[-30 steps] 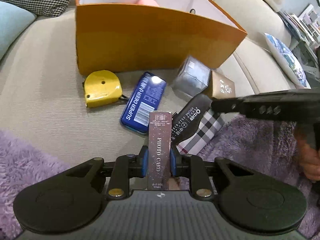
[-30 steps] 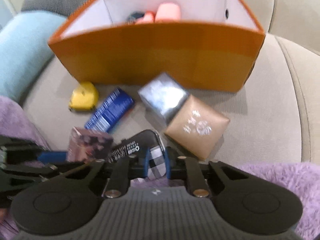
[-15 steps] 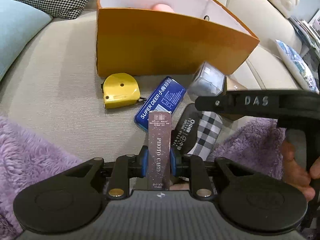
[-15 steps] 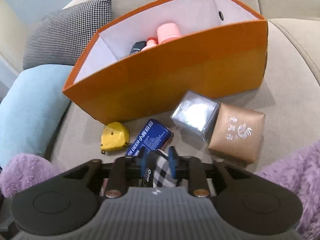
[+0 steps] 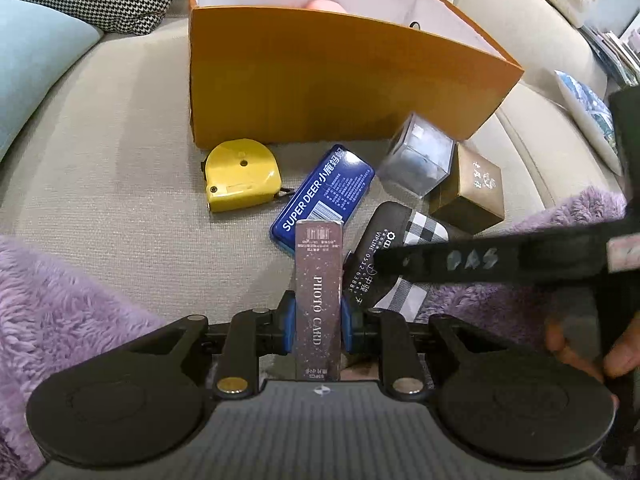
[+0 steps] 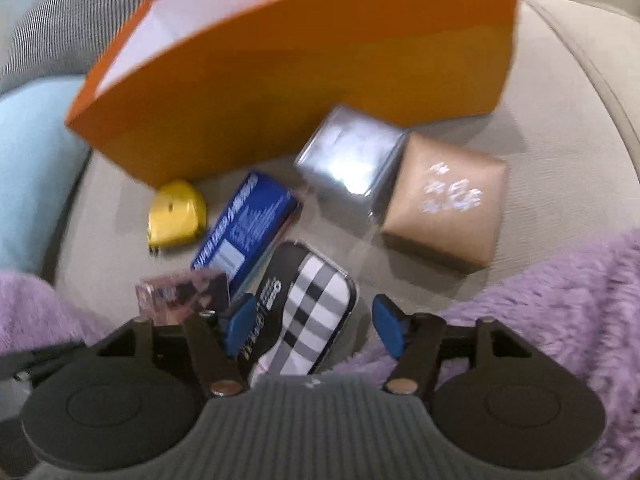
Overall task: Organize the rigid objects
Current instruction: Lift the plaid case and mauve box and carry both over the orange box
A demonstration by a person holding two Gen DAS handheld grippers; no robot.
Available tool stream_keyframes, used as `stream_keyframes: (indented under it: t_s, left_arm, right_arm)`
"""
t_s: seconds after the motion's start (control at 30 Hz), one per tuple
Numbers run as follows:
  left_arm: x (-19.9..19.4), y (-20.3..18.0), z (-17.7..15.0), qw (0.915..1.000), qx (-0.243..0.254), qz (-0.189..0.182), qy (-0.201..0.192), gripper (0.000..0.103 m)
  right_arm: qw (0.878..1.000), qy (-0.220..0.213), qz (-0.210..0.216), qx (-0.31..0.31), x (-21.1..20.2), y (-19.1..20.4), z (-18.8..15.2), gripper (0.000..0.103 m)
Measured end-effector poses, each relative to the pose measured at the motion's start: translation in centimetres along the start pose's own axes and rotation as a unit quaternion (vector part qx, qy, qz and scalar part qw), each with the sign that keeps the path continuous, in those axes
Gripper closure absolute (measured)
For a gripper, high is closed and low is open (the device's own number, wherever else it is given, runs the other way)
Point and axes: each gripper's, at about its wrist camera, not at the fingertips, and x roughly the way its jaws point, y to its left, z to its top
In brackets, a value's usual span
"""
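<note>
My left gripper (image 5: pixel 318 320) is shut on a tall maroon box marked PHOTO CARD (image 5: pixel 319 276), held upright above the sofa. Right of it lies a black-and-white plaid tin (image 5: pixel 404 264). In the right wrist view my right gripper (image 6: pixel 315 325) has its jaws opening around that plaid tin (image 6: pixel 308 304). The left pad is close to the tin and the right pad stands clear of it. An open orange box (image 5: pixel 320 80) stands behind, with a pink item (image 5: pixel 324 2) showing inside.
On the beige sofa seat (image 5: pixel 120 160) before the orange box lie a yellow tape measure (image 5: pixel 240 176), a blue tin (image 5: pixel 324 196), a clear silvery cube (image 5: pixel 416 160) and a brown box (image 5: pixel 472 188). A purple fluffy blanket (image 5: pixel 60 300) covers the near edge. Cushions sit at the left.
The right gripper's jaws have spread from shut on the plaid tin to wide apart, and it has sunk and rolled. The left gripper keeps its hold on the photo card box.
</note>
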Motion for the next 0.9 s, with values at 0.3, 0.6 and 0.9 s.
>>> stream_keyframes:
  t_s: [0.3, 0.6, 0.9]
  left_arm:
    - [0.2, 0.0, 0.0, 1.0000, 0.001, 0.004, 0.003, 0.079]
    - [0.7, 0.0, 0.1, 0.9998, 0.004, 0.019, 0.005, 0.078]
    - [0.6, 0.1, -0.1, 0.9998, -0.005, 0.019, -0.004, 0.077]
  right_arm:
    - [0.999, -0.030, 0.024, -0.021, -0.4, -0.2, -1.4, 0.062]
    - [0.995, -0.055, 0.079, -0.017, -1.3, 1.3, -2.0, 0.074]
    - [0.994, -0.065, 0.082, -0.008, -0.4, 1.1, -2.4, 0.077]
